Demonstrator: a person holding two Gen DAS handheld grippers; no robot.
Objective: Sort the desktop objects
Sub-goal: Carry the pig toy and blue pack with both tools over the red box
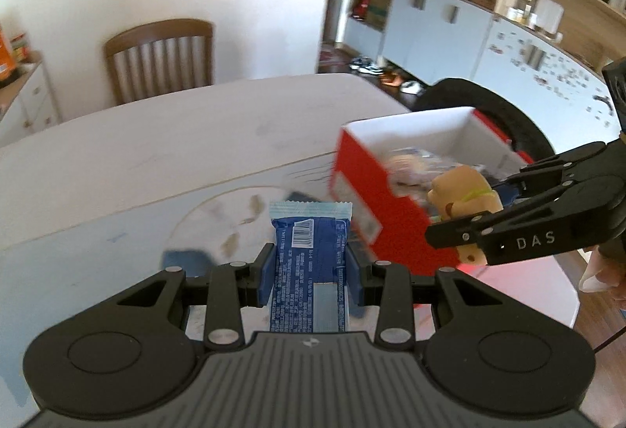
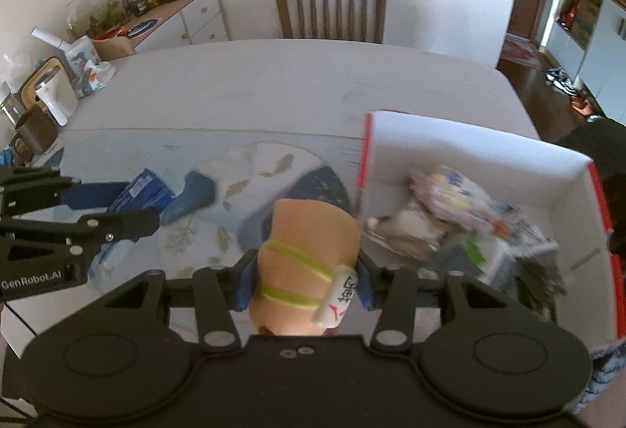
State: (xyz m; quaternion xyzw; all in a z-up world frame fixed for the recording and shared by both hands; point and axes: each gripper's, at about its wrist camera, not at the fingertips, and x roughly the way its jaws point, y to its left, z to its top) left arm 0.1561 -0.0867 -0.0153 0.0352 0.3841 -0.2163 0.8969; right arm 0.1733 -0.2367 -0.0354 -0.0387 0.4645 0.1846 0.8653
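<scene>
The left hand-held gripper (image 1: 309,267) clamps a blue snack packet (image 1: 309,252); the right hand-held gripper (image 2: 303,279) clamps a tan toy figure (image 2: 309,240). Both hover beside the red box (image 2: 489,138) on the desk (image 2: 274,83). Best to release only once each is above its opening.

the contents of the red-and-white box (image 2: 579,169) smear into a blur of wrappers in both wrist views, none of them identifiable. the lower end of the blue snack packet (image 1: 309,267) disappears behind the left gripper (image 1: 309,263) body, its small print too fine to read. the tan toy figure (image 2: 309,252) loses its base behind the right gripper (image 2: 303,283) housing (its face stays out of sight). a dark blue patch (image 2: 195,197) on the table mat (image 2: 250,169) stays too soft-edged to name.
</scene>
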